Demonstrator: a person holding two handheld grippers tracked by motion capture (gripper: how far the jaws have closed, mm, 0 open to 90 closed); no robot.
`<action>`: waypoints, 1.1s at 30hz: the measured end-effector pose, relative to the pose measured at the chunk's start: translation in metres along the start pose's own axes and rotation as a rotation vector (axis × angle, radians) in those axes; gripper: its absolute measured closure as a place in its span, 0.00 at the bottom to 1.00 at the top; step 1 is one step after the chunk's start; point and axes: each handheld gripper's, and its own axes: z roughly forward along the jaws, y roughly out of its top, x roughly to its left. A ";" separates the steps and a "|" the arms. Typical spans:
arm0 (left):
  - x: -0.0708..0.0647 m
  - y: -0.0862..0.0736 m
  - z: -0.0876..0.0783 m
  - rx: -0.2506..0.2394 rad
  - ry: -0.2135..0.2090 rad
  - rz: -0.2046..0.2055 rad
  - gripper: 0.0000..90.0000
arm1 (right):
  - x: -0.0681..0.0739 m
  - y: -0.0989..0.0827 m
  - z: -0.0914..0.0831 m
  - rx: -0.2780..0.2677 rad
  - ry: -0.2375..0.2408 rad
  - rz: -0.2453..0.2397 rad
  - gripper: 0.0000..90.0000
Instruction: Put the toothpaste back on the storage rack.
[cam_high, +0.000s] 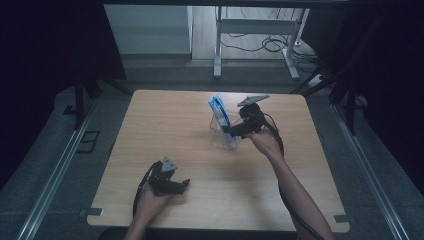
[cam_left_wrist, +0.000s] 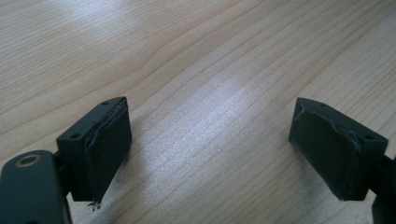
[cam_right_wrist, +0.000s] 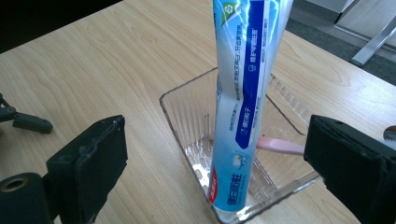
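A blue and white toothpaste tube stands leaning in a clear plastic container, and a pink toothbrush lies across the container's bottom. In the high view the tube and container sit at the table's middle back. My right gripper is at the container's right side, pointing at it. Its jaws stand open in the right gripper view, wide of the tube and not touching it. My left gripper rests low over the table near the front left, open with bare wood between its jaws.
The wooden table has bare wood around the container. Beyond the far edge stand a white frame's legs with cables on the floor. Metal rails run along both sides of the table.
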 end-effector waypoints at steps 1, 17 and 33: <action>0.000 0.000 0.000 -0.001 -0.001 -0.001 0.14 | 0.000 -0.001 -0.001 -0.001 -0.002 -0.001 0.06; 0.000 0.000 0.000 -0.002 0.003 -0.005 0.14 | -0.001 -0.018 -0.020 0.002 -0.014 -0.004 0.02; 0.000 0.000 0.000 -0.002 0.003 -0.005 0.15 | 0.000 -0.035 -0.032 0.015 -0.027 -0.016 0.00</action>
